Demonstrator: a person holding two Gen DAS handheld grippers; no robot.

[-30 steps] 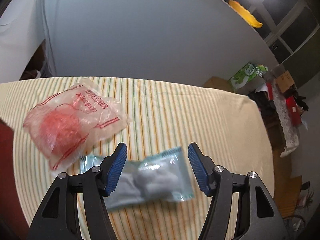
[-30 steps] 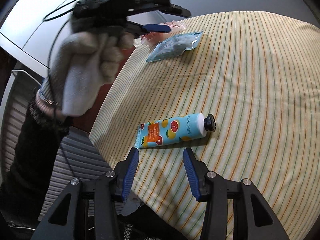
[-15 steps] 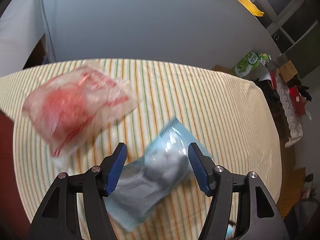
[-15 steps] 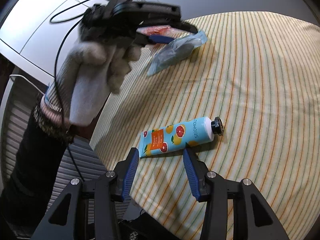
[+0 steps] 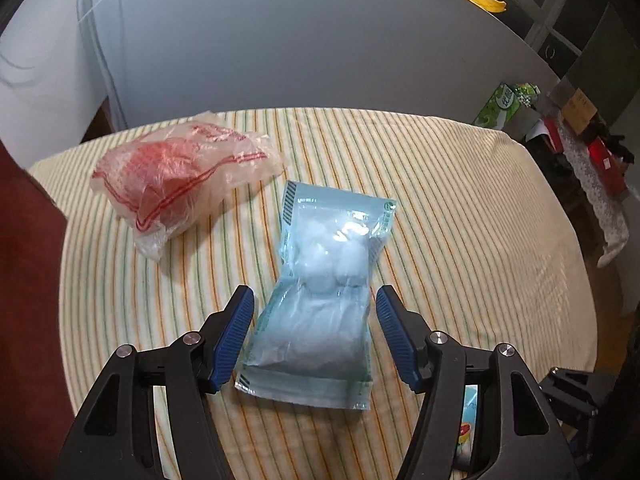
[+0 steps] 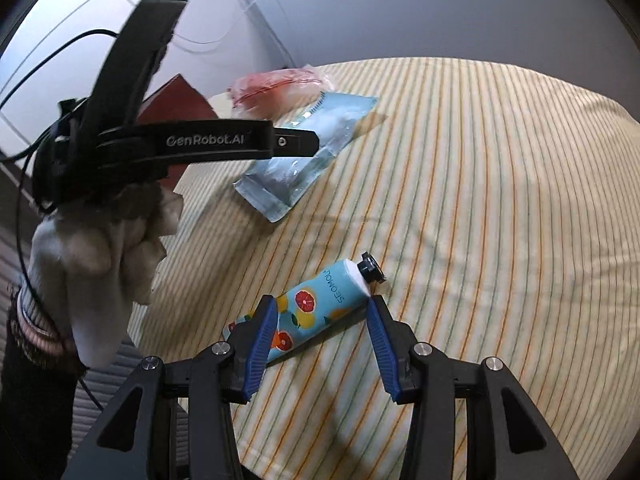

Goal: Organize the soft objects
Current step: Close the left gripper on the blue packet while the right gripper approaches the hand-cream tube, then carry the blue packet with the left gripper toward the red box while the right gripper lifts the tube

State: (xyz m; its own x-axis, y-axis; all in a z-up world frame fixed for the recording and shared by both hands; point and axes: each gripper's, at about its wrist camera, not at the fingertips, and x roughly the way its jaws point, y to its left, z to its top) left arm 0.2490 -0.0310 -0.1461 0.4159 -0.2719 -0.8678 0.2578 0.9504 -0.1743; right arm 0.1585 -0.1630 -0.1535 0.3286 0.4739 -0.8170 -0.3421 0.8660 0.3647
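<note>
Left wrist view: the left gripper points down at a surface covered with a striped cloth. Its jaws are spread and have just been opening; the lower half of a pale blue packet of white cotton balls lies between them, flat on the cloth, and neither blue pad presses on it. Up and to the left of the blue packet, just beside its top corner, lies a crumpled clear bag with red print and something red inside. To the lower right of the packet, a bit of a printed tube shows behind the right finger.

Right wrist view: the right gripper has its jaws spread and they have just been opening. The tube, light blue with citrus pictures and a black cap, lies slanted on the cloth between them, with a gap at each pad. Beyond the tube lies the blue packet, and behind that the red-printed bag. A gloved hand holds the left gripper over the packet's near end.
</note>
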